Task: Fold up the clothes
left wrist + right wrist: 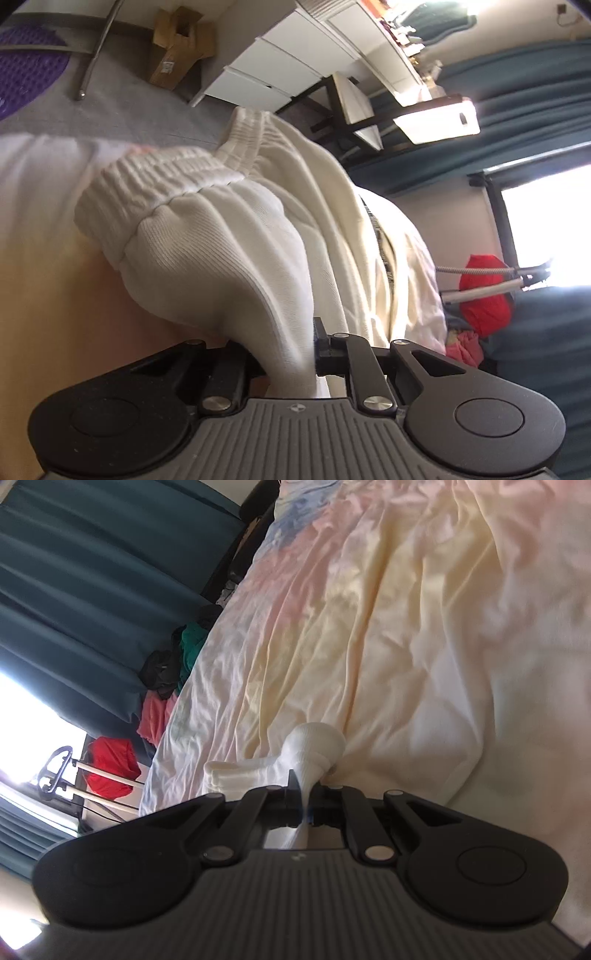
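A white ribbed garment with a gathered elastic waistband [166, 177] fills the left wrist view, bunched and lifted over the bed. My left gripper [286, 354] is shut on a fold of it, and the cloth fills the gap between the jaws. In the right wrist view, my right gripper [304, 799] is shut on a thin pinch of white ribbed cloth [314, 744]. That cloth bulges just ahead of the fingertips, above the sheet. I cannot tell whether it is a sock or a cuff of the same garment.
A wrinkled pastel bed sheet [406, 627] spreads under the right gripper. Black, green and pink clothes [166, 679] and a red one [110, 764] lie at the bed's edge by teal curtains [74, 590]. White drawers [288, 62] and a cardboard box [177, 48] stand on the floor.
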Available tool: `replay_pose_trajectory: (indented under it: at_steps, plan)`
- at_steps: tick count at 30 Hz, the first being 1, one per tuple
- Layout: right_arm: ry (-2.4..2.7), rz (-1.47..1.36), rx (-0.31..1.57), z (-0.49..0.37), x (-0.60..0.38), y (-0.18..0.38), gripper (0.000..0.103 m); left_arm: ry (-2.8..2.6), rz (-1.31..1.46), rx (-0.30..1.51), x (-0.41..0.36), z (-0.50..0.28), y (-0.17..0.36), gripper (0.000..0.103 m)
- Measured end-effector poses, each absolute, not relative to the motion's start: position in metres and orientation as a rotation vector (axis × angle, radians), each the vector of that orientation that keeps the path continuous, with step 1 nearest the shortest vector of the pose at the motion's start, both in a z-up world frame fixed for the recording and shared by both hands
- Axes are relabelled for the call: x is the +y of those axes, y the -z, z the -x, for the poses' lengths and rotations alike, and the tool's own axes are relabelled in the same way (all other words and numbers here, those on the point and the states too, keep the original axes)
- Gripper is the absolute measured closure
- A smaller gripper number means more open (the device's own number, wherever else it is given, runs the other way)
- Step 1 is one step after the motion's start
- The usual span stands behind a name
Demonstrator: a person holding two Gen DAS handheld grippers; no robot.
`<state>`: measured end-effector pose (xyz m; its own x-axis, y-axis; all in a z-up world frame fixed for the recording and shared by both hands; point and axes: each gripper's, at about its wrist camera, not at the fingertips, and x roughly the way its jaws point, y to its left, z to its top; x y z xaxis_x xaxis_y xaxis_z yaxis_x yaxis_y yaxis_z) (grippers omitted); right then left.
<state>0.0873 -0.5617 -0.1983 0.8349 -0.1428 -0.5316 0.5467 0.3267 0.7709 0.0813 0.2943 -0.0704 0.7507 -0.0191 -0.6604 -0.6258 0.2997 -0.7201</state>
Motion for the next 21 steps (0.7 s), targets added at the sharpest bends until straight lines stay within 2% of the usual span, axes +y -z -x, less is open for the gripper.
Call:
replay_pose_trajectory:
  at_steps: [6, 9, 13, 16, 17, 21]
  plan:
    - [0.534, -1.23, 0.36, -0.065, -0.556, 0.194, 0.097, -0.369, 1.122, 0.769, 0.31, -0.045, 0.033, 0.091]
    - [0.588, -1.224, 0.361, -0.052, -0.548, 0.187, 0.097, -0.386, 1.018, 0.878, 0.31, -0.033, 0.039, 0.09]
    - [0.663, -1.183, 0.458, -0.053, -0.542, 0.197, 0.097, -0.4, 0.891, 1.022, 0.305, -0.041, 0.062, 0.089]
    - [0.69, -1.102, 0.536, -0.061, -0.538, 0.2, 0.097, -0.378, 0.819, 1.061, 0.299, -0.05, 0.064, 0.085]
    - [0.694, -1.086, 0.543, -0.062, -0.536, 0.198, 0.096, -0.373, 0.772, 1.064, 0.295, -0.052, 0.06, 0.081]
    - [0.691, -1.072, 0.519, -0.061, -0.532, 0.191, 0.094, -0.351, 0.602, 1.06, 0.278, -0.051, 0.041, 0.051]
